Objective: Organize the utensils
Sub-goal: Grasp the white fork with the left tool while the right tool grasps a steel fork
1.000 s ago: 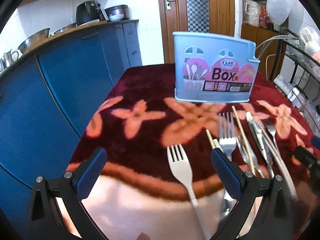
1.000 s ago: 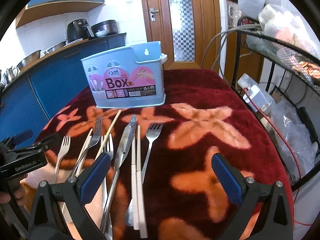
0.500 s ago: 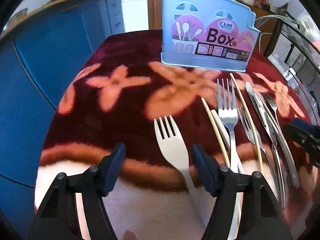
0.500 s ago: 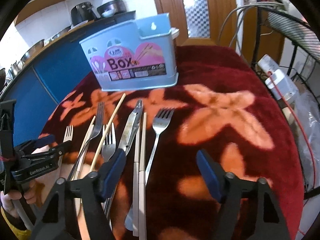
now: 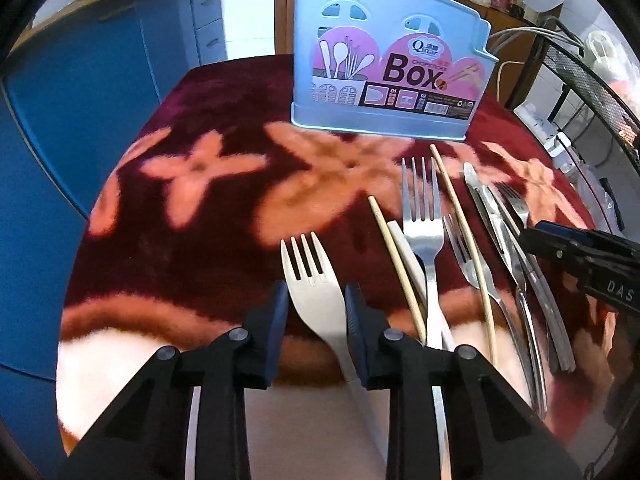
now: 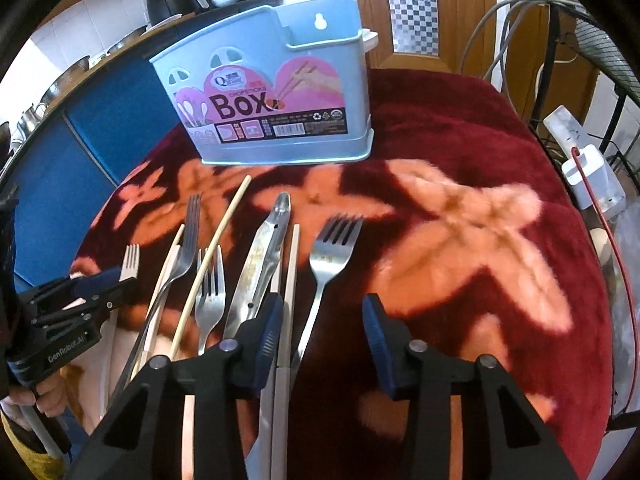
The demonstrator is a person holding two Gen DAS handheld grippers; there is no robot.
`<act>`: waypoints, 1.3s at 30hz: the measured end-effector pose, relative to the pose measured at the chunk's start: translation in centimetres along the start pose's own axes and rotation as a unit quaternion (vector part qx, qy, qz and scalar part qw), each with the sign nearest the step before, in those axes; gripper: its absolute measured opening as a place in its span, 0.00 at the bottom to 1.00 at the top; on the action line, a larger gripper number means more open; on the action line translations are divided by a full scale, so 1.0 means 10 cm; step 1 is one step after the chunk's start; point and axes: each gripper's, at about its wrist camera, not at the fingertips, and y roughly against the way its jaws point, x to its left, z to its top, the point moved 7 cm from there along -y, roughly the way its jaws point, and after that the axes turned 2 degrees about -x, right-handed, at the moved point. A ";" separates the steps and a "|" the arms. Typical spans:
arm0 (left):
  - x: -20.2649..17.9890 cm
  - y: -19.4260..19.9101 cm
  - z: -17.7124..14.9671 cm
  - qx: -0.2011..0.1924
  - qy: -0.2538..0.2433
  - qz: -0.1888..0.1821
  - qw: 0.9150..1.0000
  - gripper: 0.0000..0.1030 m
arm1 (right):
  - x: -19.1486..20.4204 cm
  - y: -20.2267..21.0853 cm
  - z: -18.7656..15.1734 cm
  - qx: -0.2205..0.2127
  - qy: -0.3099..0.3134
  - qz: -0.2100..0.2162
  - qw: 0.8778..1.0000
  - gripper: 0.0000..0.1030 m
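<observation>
A light blue utensil box stands at the far side of the table; it also shows in the right wrist view. My left gripper has its blue pads closed against both sides of a white plastic fork, which lies on the cloth. The same fork and left gripper show at the left of the right wrist view. My right gripper is partly open around the handle of a steel fork, not touching it. Beside it lie steel tongs, chopsticks and two more steel forks.
The table has a dark red cloth with orange flowers. Blue kitchen cabinets stand to the left. A wire rack and a white power adapter are at the right edge. A wooden door is behind.
Both grippers moved down and forward toward the utensils. My left jaws narrowed from wide open to closed on the white fork. My right jaws narrowed around the steel fork's handle.
</observation>
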 end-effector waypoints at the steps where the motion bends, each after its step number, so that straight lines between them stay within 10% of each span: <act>1: -0.01 -0.01 0.01 -0.001 -0.001 0.001 1.000 0.28 | 0.00 -0.01 0.02 0.003 -0.002 0.002 1.000 0.40; 8: -0.08 -0.04 0.07 -0.008 -0.020 0.005 1.000 0.26 | 0.00 -0.09 0.08 0.017 -0.006 0.008 1.000 0.22; 26: -0.03 -0.22 0.27 0.017 0.002 -0.016 1.000 0.26 | -0.14 -0.18 0.27 0.021 -0.071 0.077 0.994 0.22; 39: -0.12 -0.02 0.27 -0.027 0.004 -0.041 0.999 0.25 | 0.00 0.14 0.41 -0.051 -0.022 0.074 0.996 0.05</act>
